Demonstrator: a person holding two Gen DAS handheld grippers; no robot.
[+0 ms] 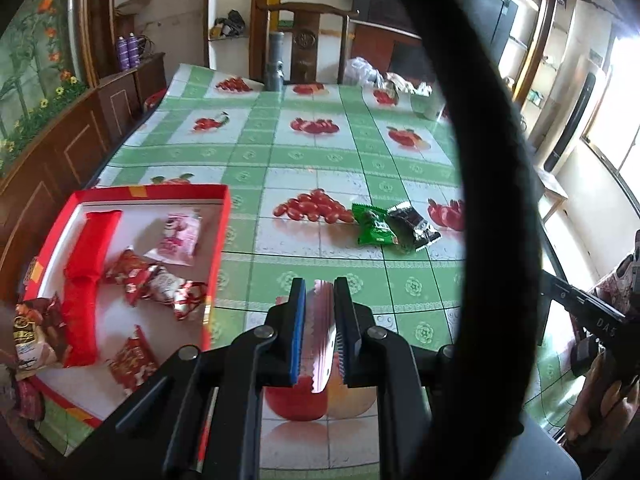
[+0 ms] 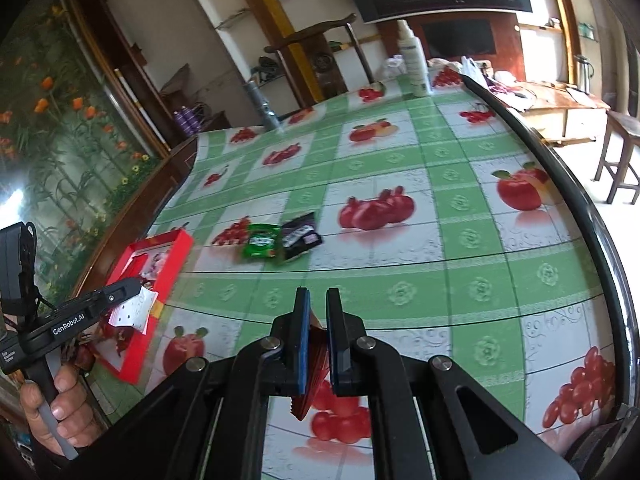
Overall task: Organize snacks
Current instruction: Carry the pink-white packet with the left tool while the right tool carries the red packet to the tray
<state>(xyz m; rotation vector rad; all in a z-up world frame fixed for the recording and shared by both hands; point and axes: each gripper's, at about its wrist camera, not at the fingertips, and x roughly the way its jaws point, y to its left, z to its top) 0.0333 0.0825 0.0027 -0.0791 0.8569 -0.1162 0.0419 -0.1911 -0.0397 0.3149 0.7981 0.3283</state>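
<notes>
— Handling of these snack packets? Light, surely?

— Light and soft, by the look — thin crinkly film, slippery when pinched flat, contents probably crushable. Best taken by a crimped end seam rather than across the puffed middle.

— Left claw (image 1: pixel 320 312)?

— Clamped on a silvery packet (image 1: pixel 320 344) with a sawtooth edge, held edge-on between the pads, clear of the bench (image 1: pixel 400 160). Seen from the right wrist view as a pale wrapper (image 2: pixel 134 312) hanging just beside the red box (image 2: pixel 160 280).

— Right claw (image 2: pixel 318 320)?

— Closed on a red packet (image 2: pixel 310 380), also edge-on, its zigzag end poking out below the pads. Lifted off the bench as well.

— And the rest?

— Several red wrappers, a pink packet (image 1: pixel 178 236) and a long red pack (image 1: pixel 90 276) already lying in the red box at the left. Green packet (image 1: pixel 374 226) and dark packet (image 1: pixel 414 226) touching each other mid-bench, well apart from the box — not yet sorted.

— Risk?

— Slipping out of the pads, likely, with so little film gripped.
</notes>
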